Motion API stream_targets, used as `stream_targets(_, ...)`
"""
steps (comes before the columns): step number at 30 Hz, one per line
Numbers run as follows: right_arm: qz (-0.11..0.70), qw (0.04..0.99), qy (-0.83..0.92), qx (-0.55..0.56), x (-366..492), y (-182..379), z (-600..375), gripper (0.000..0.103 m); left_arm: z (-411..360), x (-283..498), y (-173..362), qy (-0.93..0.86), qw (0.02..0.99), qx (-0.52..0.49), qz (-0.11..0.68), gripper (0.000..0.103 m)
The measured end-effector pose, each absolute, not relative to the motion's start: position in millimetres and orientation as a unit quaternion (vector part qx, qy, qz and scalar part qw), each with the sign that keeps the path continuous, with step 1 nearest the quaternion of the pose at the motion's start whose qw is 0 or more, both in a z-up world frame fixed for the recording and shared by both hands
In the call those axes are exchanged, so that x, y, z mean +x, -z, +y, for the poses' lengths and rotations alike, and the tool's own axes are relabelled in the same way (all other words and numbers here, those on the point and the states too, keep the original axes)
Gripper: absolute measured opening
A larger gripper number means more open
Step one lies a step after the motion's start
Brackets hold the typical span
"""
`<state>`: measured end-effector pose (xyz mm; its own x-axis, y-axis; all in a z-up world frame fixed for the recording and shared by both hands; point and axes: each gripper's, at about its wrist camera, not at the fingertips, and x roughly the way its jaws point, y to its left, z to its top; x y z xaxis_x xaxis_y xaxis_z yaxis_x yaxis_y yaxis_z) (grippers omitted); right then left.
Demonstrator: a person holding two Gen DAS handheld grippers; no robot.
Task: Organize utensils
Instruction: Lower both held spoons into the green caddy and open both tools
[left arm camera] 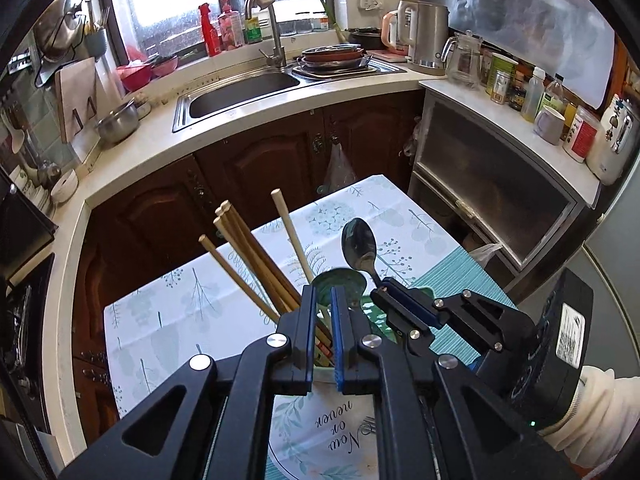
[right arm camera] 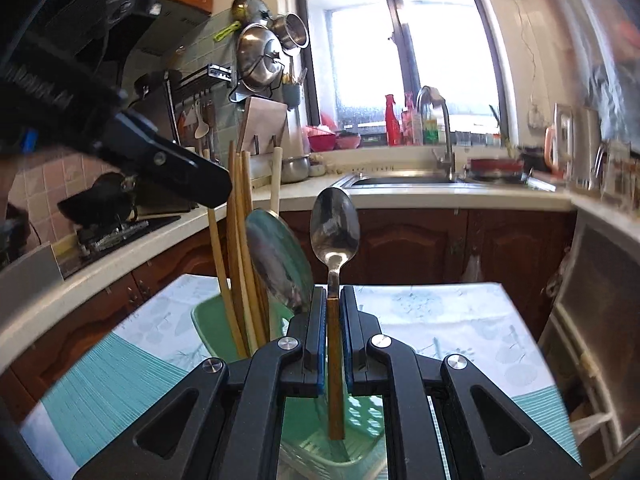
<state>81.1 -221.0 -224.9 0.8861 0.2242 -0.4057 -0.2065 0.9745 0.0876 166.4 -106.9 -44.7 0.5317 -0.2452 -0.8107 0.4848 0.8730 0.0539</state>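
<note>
With chopsticks [right arm camera: 240,248] already standing in the green holder [right arm camera: 208,320], my right claw [right arm camera: 331,300] clamps the wooden-handled spoon [right arm camera: 335,224] above it; left claw [left arm camera: 322,300] closed, empty.

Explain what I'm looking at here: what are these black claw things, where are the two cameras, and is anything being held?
These are two handheld grippers, each carried by a person, with a fisheye camera looking along its fingers. In the left wrist view, the left gripper is shut over the green utensil holder, gripping nothing visible; the right gripper enters from the right. In the right wrist view, the right gripper is shut on a metal spoon with a wooden handle, bowl up, above the holder. The holder, on a leaf-print tablecloth, already contains wooden chopsticks and a large spoon.
</note>
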Motion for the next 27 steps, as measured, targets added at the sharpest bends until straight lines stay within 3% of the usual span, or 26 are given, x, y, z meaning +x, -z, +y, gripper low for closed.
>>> stream_targets(14,0.259,0.960,-0.103,0.002,44.1,261.2,-211.8,0.012,-95.0,144.8,56.2,0.198,0.856,0.117,0.463,0.005)
stream_targets(27,0.356,0.926,-0.122,0.030,-11.3,229.4,-219.4,0.015,-52.6,91.7,95.6,0.167,0.831,0.114,0.518,0.014)
